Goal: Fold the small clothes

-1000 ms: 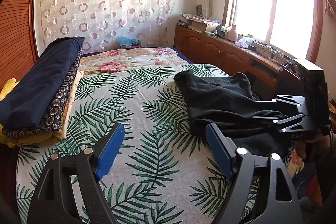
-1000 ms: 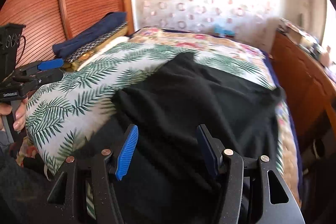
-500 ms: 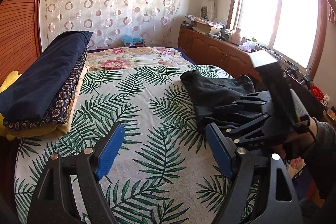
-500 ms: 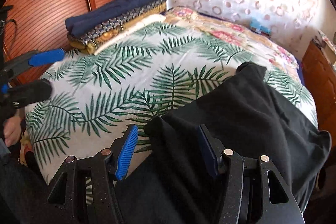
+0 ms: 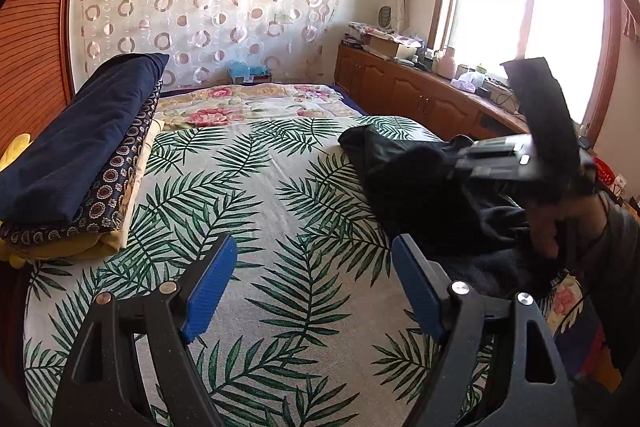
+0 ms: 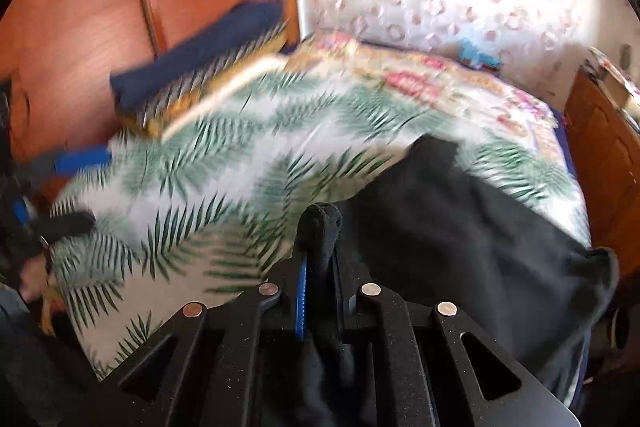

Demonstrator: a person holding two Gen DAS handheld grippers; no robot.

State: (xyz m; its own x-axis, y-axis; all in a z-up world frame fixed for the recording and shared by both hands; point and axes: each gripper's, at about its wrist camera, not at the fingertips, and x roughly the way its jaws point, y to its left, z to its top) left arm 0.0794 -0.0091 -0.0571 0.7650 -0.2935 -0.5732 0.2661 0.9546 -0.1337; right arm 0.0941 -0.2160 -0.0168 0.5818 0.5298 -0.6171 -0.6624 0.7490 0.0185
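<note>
Black garment (image 6: 460,227) lies crumpled on the palm-leaf bedspread (image 5: 256,195), on the side away from the stack of folded cloth (image 5: 80,155), its long axis running away from the person up the bed. Right gripper (image 6: 320,247) is the nearer one: its jaws are closing on a bunched edge of the garment, which sticks up between the pads. Left gripper (image 5: 312,287) hovers over bare bedspread, between stack and garment, jaws spread and empty, tilted downward, the garment off its right finger.

A leaf-print bedspread (image 5: 256,187) carries folded bedding (image 5: 80,155) beside wooden cabinets (image 5: 404,99).
</note>
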